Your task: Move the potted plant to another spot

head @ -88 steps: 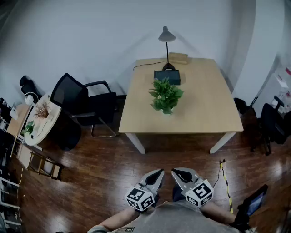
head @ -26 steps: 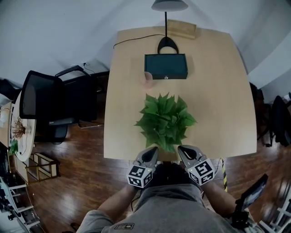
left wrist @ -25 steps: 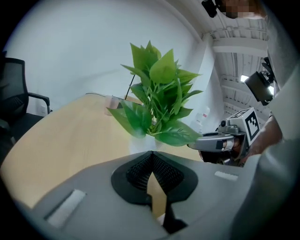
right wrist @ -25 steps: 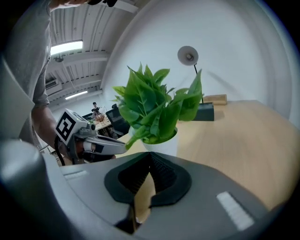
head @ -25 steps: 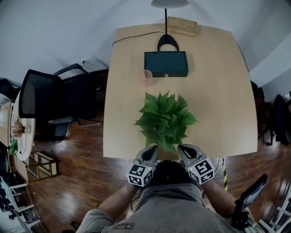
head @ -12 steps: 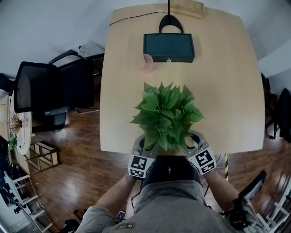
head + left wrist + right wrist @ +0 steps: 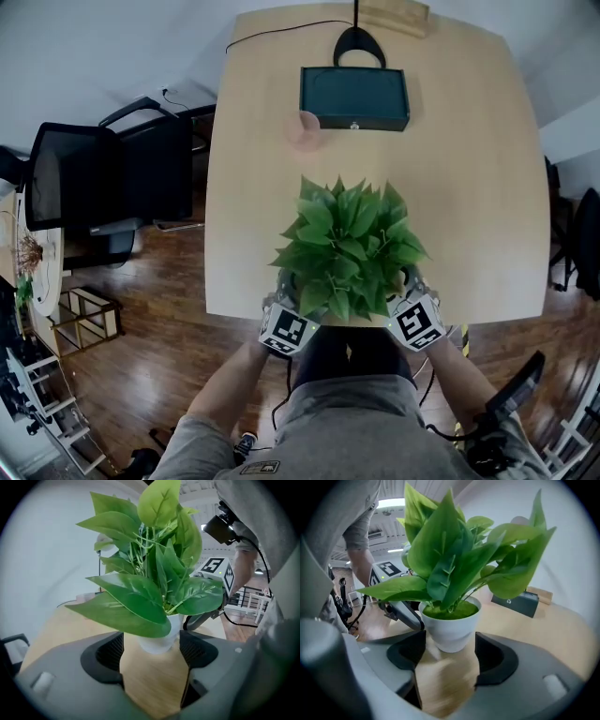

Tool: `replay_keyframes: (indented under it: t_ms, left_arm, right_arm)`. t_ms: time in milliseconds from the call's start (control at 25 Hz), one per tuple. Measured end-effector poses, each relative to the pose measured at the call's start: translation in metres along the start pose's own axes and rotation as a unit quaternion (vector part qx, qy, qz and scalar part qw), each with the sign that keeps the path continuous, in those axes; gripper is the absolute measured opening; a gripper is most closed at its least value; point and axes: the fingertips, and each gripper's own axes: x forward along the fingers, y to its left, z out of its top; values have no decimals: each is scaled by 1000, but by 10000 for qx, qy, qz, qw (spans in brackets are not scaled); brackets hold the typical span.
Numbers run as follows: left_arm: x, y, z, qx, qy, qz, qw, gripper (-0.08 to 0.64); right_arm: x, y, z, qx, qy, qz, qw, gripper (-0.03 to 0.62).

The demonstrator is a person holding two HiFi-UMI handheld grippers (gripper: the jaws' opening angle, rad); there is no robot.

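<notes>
A potted plant (image 7: 347, 246) with broad green leaves stands in a white pot (image 7: 450, 629) near the front edge of the light wooden table (image 7: 253, 216). My left gripper (image 7: 152, 654) is at the pot's left side and my right gripper (image 7: 449, 660) at its right, both low on the table and partly under the leaves in the head view. Each gripper's jaws are opening, and the pot (image 7: 158, 640) sits just past the tips in the gap, with no pad pressing on it. Each gripper view shows the other gripper's marker cube (image 7: 216, 570) (image 7: 385, 571) beyond the pot.
Behind the plant lie a dark green box (image 7: 354, 97), a black lamp base (image 7: 358, 44) with its cable, a small pink round thing (image 7: 303, 128) and a wooden block (image 7: 394, 14) at the far edge. A black office chair (image 7: 80, 183) stands left of the table.
Both grippers have moved forward from the table's front edge to flank the pot under the leaves. Their jaws, shut a second ago, now stand wide apart.
</notes>
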Motion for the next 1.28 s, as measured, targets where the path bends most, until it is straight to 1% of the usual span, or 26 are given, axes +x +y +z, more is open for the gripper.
replay_keyframes:
  t_ms: [80, 160, 240, 280, 400, 680, 840, 880, 1040, 1160, 1280]
  left_arm:
    - [3, 3, -1, 310, 72, -99, 9994, 373]
    - [7, 2, 2, 591, 69, -211, 9980, 377]
    - [11, -2, 4, 805, 50, -293, 9963, 371]
    - [12, -3, 5, 864, 39, -309, 9958, 352]
    - [14, -4, 3, 871, 14, -300, 9957, 351]
    - [10, 1, 4, 858, 61, -306, 9958, 350]
    - [8, 2, 12, 873, -11, -356, 9955, 348]
    - [6, 0, 15, 864, -24, -369, 9956, 350]
    - [-5, 0, 42, 900, -171, -419, 9949, 348]
    - [-13, 4, 74, 1017, -416, -551, 9924, 344]
    - [-21, 3, 98, 1132, -651, -677, 9891, 337]
  right_arm:
    - [4, -2, 2, -314, 91, 43, 9995, 339]
    - [5, -3, 6, -532, 162, 101, 9984, 347]
    - [6, -3, 7, -611, 130, 123, 9980, 348]
    - [7, -3, 6, -597, 75, 123, 9981, 347]
    - [9, -2, 4, -529, -55, 112, 9985, 341]
    - [13, -3, 3, -462, 108, -44, 9989, 337]
    - [7, -1, 12, -443, 275, -52, 9986, 336]
    - [4, 1, 15, -454, 247, -70, 9986, 336]
    - [-13, -2, 40, -515, 61, -340, 9981, 336]
    - [-28, -10, 65, -558, 3, -622, 9965, 336]
    - [-43, -13, 83, -590, -93, -924, 9939, 336]
